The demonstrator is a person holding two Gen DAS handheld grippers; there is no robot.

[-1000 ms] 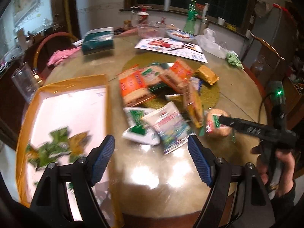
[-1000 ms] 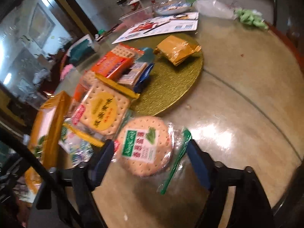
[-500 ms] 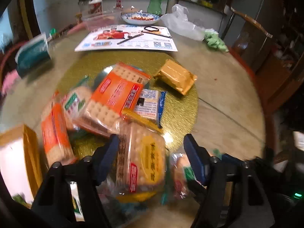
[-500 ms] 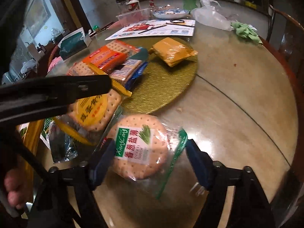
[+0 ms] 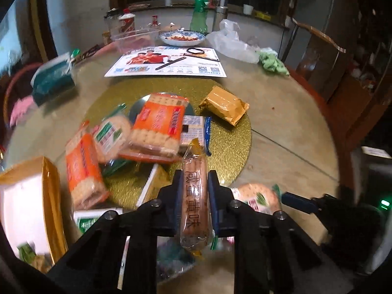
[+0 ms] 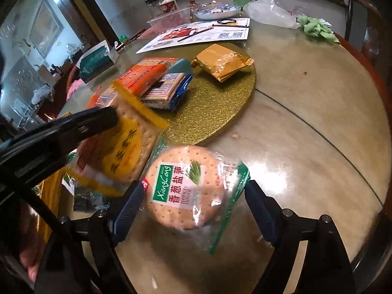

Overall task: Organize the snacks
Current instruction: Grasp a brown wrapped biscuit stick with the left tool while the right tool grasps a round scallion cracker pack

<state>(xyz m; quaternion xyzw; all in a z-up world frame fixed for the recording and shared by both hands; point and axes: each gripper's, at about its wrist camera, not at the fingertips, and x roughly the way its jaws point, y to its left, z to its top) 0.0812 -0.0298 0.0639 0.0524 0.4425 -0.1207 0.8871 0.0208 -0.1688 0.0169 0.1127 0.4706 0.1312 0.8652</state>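
Observation:
My left gripper (image 5: 194, 196) is shut on a yellow square-cracker pack (image 5: 194, 196), seen edge-on between its pads; the same pack (image 6: 127, 147) shows in the right wrist view under the left gripper's black finger (image 6: 73, 125). My right gripper (image 6: 193, 201) is open around a round green-label cracker pack (image 6: 186, 186) lying on the table, its pads at either side, apart from it. That round pack (image 5: 257, 196) also shows in the left wrist view. Orange cracker packs (image 5: 159, 125), a blue pack (image 6: 169, 90) and a gold pack (image 5: 224, 105) lie on the gold mat (image 5: 227, 144).
A gold-rimmed white box (image 5: 27, 203) stands at the left with green packets inside. At the back are a flyer (image 5: 166, 62), a teal tissue box (image 5: 52, 78), a bowl (image 5: 182, 36), a green bottle (image 5: 199, 16) and a plastic bag (image 5: 232, 44). Chairs stand to the right.
My left gripper moved from the box over to the snack pile and shut on the yellow cracker pack. My right gripper stayed open around the round pack.

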